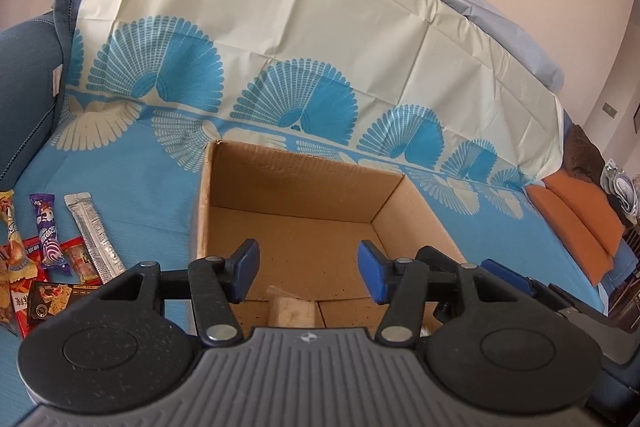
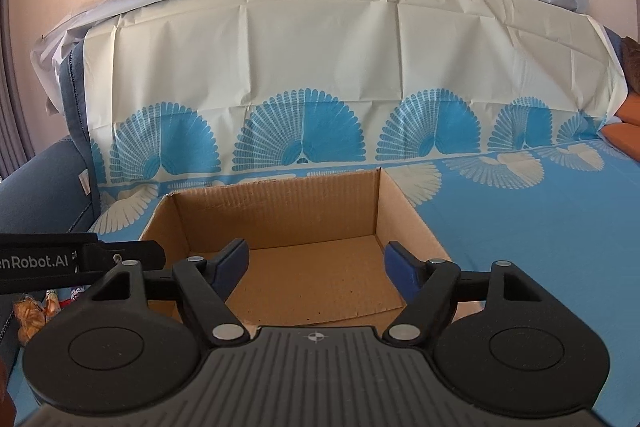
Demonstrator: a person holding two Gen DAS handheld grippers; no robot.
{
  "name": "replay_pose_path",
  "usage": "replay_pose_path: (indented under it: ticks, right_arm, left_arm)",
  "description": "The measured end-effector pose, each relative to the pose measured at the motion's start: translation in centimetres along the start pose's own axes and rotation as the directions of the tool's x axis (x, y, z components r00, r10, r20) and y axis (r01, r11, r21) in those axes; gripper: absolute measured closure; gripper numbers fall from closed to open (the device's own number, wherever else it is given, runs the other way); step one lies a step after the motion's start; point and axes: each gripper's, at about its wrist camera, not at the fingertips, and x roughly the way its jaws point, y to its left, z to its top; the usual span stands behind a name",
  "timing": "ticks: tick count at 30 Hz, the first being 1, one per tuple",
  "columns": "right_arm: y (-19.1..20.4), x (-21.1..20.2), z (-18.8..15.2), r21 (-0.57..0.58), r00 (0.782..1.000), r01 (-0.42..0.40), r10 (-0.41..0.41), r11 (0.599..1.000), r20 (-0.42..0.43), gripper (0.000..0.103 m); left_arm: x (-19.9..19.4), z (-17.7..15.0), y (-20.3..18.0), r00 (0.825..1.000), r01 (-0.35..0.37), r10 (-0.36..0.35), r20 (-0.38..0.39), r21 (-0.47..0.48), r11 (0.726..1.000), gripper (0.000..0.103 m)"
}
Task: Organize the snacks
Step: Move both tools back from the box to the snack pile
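An open cardboard box (image 1: pixel 300 187) stands on the blue patterned cover. My left gripper (image 1: pixel 308 267) hangs open over the box's near edge. Below it, a pale snack in a clear wrapper (image 1: pixel 292 311) lies on the box floor, free of the pads. Left of the box lies a heap of snacks: a purple packet (image 1: pixel 48 235), a silver stick (image 1: pixel 94 235), red packets (image 1: pixel 80 259) and a dark packet (image 1: pixel 52 297). In the right wrist view my right gripper (image 2: pixel 316 263) is open and holds nothing above the same box (image 2: pixel 280 215). Its floor there looks bare.
The cover (image 1: pixel 120 187) drapes a sofa seat and backrest. A dark blue armrest (image 1: pixel 24 99) rises at the left. Orange cushions (image 1: pixel 576 219) lie at the right end. The left gripper's body (image 2: pixel 80 259) reaches in at the left of the right wrist view.
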Motion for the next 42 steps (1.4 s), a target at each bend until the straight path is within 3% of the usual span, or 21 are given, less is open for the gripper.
replay_pose_path:
  ticks: [10,15,21,26,27,30,31,32,33,35,42]
  right_arm:
    - [0.9,-0.3,-0.1,-0.003,1.000,0.007,-0.007,1.000,0.026,0.027]
    - [2.3,-1.0,-0.1,-0.008,0.997,-0.009,0.009,1.000,0.075,0.027]
    - [4.5,-1.9,-0.3,0.009,0.993,-0.055,0.053,0.998,0.104,0.027]
    - [7.0,-2.7,-0.8,-0.009,0.987,-0.108,0.109,0.994,0.118,0.029]
    - [7.6,-2.8,-0.9,-0.015,0.985,-0.124,0.125,0.992,0.117,0.030]
    - [9.6,-2.9,-1.2,-0.042,0.976,-0.187,0.190,0.982,0.105,0.038]
    - [10.2,-2.9,-1.2,-0.046,0.971,-0.219,0.223,0.975,0.091,0.047]
    - [10.8,-2.8,-1.3,-0.046,0.963,-0.255,0.258,0.966,0.075,0.056]
    - [11.4,-2.8,-1.4,-0.045,0.956,-0.285,0.288,0.957,0.060,0.059]
    - [12.8,-2.6,-1.7,-0.048,0.944,-0.328,0.329,0.944,0.030,0.066]
    - [18.5,-0.9,-3.8,-0.088,0.903,-0.426,0.417,0.900,-0.107,0.066]
  left_arm:
    - [-0.9,0.2,1.1,0.999,0.001,0.000,0.048,-0.025,1.000,0.044]
    - [-3.1,0.5,2.6,0.995,-0.017,0.019,0.096,-0.026,1.000,0.038]
    - [-5.8,3.1,5.5,0.983,-0.134,0.123,0.137,0.071,0.988,0.031]
    - [-8.7,5.8,11.6,0.971,-0.202,0.191,0.143,0.073,0.977,0.031]
    - [-9.2,5.7,13.1,0.970,-0.210,0.201,0.137,0.053,0.976,0.033]
    - [-10.1,3.6,17.2,0.959,-0.254,0.256,0.117,-0.037,0.967,0.063]
    - [-10.0,2.2,18.1,0.954,-0.277,0.281,0.106,-0.051,0.960,0.074]
    - [-9.5,1.5,19.3,0.948,-0.313,0.317,0.027,-0.089,0.945,0.080]
    - [-9.7,1.4,20.2,0.948,-0.315,0.319,0.016,-0.116,0.942,0.090]
    - [-10.5,1.6,20.7,0.947,-0.310,0.316,0.057,-0.098,0.946,0.090]
    - [-9.9,1.4,22.5,0.948,-0.316,0.319,0.011,-0.123,0.941,0.090]
